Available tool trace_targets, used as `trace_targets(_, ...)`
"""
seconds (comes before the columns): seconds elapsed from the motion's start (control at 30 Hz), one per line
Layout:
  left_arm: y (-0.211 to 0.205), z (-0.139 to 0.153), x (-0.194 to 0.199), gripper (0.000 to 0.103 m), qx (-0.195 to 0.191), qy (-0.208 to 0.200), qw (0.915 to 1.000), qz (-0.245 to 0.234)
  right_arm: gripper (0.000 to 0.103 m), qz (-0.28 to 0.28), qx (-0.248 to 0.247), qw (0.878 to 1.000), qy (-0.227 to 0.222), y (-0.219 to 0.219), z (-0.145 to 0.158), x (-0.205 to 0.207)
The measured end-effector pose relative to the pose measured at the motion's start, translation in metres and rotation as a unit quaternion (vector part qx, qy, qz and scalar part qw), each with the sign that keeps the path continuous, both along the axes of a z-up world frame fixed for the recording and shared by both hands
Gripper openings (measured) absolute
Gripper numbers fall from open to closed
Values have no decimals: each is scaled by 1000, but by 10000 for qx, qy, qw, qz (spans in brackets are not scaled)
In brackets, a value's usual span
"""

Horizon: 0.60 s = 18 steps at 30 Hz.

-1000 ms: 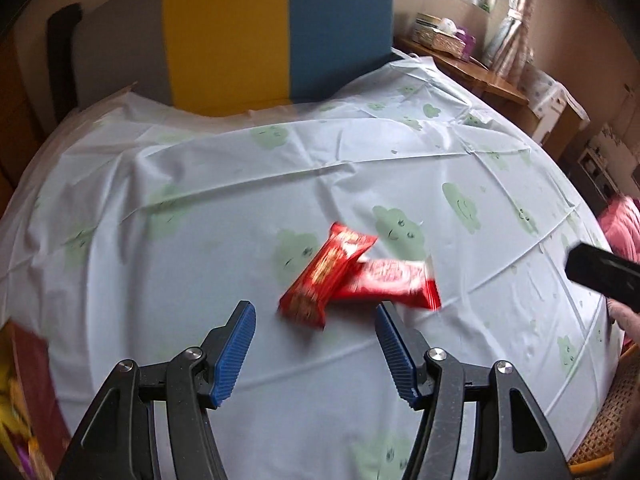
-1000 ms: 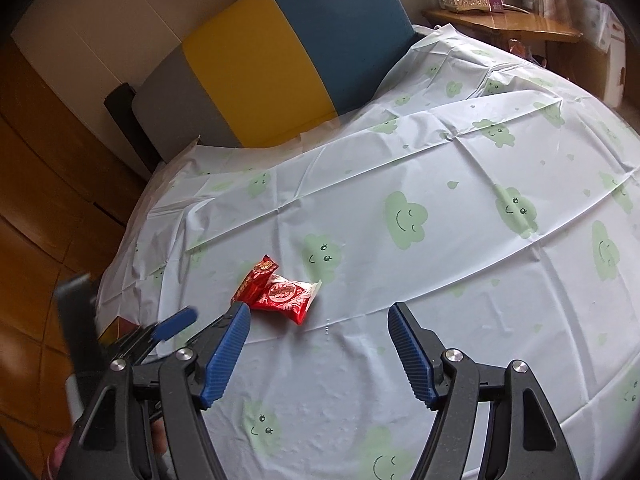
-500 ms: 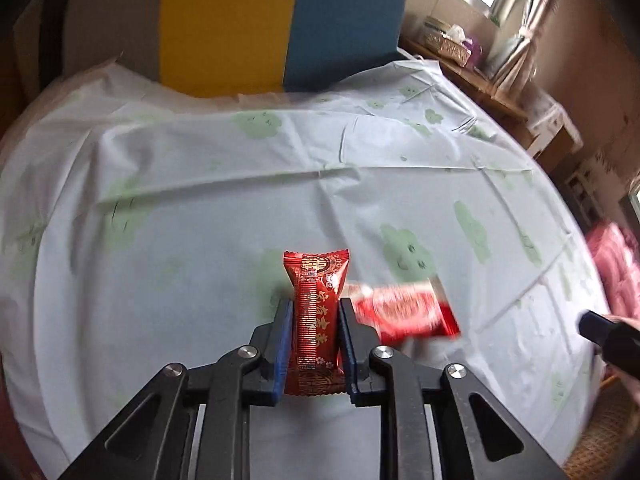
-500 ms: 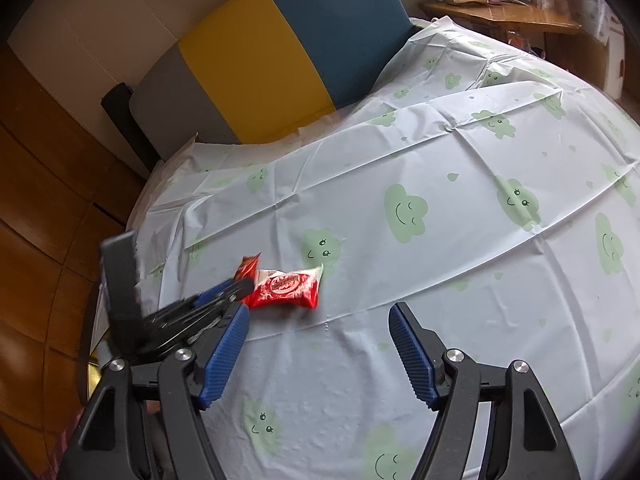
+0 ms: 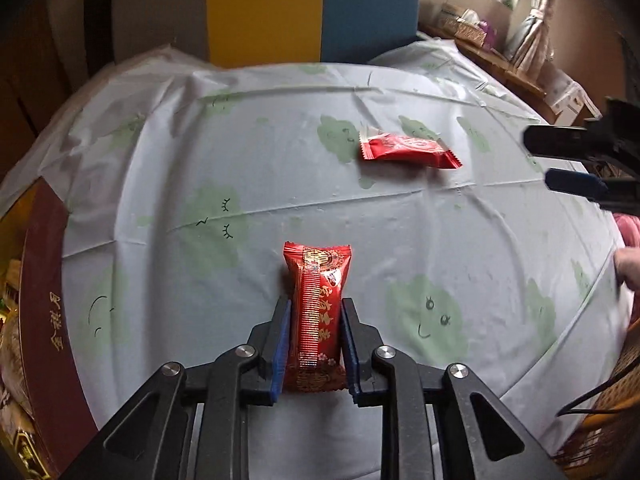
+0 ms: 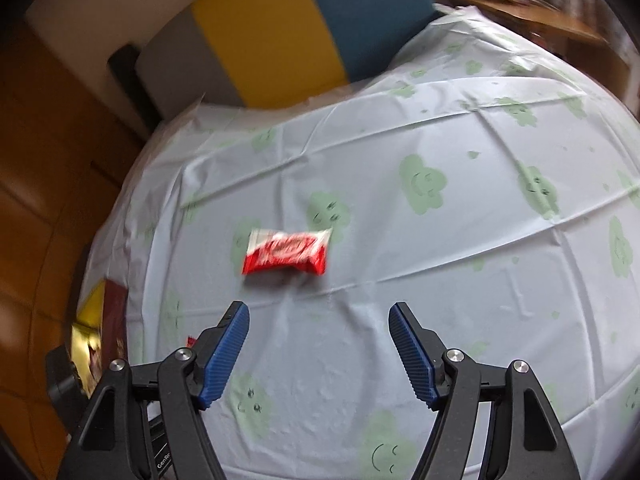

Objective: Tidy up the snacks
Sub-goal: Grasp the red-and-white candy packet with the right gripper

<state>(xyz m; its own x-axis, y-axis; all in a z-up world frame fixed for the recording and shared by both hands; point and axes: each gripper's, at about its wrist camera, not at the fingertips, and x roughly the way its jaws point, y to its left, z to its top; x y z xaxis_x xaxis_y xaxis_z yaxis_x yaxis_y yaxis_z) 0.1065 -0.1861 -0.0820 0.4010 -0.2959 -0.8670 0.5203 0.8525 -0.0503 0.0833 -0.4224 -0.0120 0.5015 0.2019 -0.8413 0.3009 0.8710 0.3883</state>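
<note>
- Tablecloth (image 5: 248, 160) of pale blue plastic, printed with green smiling clouds and creased in long fold lines, covers the round table and fills most of both wrist views.
- Chair back (image 5: 280, 12) in grey, yellow and blue panels stands behind the far edge of the table.
- Dark red box (image 5: 44, 288) with gold characters along its rim sits at the table's left edge in the left wrist view, with mixed wrapped items inside it; the right wrist view shows it as a red and yellow corner low on the left.
- Left gripper (image 5: 314, 312), black-framed with blue ribbed pads, is clamped on a red foil snack packet with gold lettering (image 5: 318, 300); the pads press its two long sides, and the packet stands lengthwise between them, its far crimped end sticking out past the fingertips above the cloth.
- Right gripper (image 6: 320, 320), the same build, hovers over the cloth with its jaws spread wide and nothing between the pads; in the left wrist view it enters from the right edge as dark fingers.
- Red and white snack packet (image 6: 288, 252) lies flat on the cloth, just beyond the right gripper's fingertips and slightly left of its centre line, blurred in that view. In the left wrist view the same packet lies well apart from the held one, further back and to the right.
</note>
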Motion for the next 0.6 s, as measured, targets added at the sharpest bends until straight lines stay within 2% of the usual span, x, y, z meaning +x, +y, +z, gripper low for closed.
trace_targets(0.07, 4, -3, -3, 24, -118, -80, 9999, 23, 73, 256, 59, 9996, 46, 9, -4, 2)
trace_targets(0.23, 9, -4, -5, 24, -372, -154, 9992, -4, 72, 750, -207, 9969, 115, 28, -5, 9)
trace_targets(0.3, 10, -5, -5, 24, -462, -169, 9988, 9, 72, 906, -465, 9948, 97, 35, -4, 16)
trace_targets(0.43, 12, -7, -3, 25, -615, -142, 9980, 33, 72, 1534, -1012, 9827, 236, 48, -10, 43)
trace_targets(0.6, 14, -8, -4, 25, -723, -205, 9972, 33, 72, 2351, -1762, 9554, 289, 55, -25, 80)
